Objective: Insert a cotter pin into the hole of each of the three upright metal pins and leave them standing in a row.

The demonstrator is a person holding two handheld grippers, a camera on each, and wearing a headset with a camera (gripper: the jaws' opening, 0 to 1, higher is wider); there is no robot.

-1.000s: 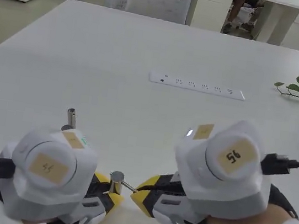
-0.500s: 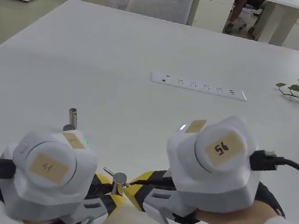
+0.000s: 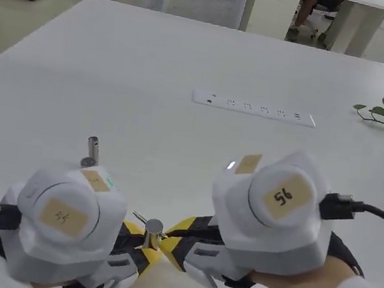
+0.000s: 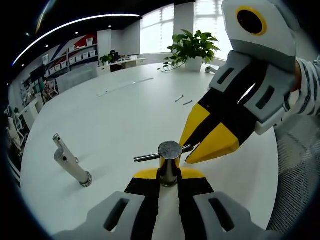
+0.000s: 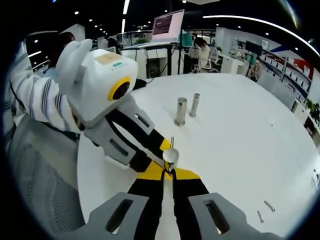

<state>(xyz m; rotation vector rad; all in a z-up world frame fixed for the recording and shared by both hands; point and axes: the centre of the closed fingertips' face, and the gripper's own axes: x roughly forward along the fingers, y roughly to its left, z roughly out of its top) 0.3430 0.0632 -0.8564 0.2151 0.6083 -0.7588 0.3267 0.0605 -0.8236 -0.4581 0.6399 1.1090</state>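
Left of the work, two spare metal pins (image 5: 181, 111) stand upright on the white table (image 3: 190, 58). The left gripper (image 4: 169, 176) clamps its jaws on the shaft of the held metal pin (image 4: 169, 159). A cotter pin (image 4: 150, 156) lies through the hole below its head. The right gripper (image 4: 189, 153), jaws pressed together, pinches that cotter pin's end. Loose cotter pins (image 4: 179, 98) lie farther off.
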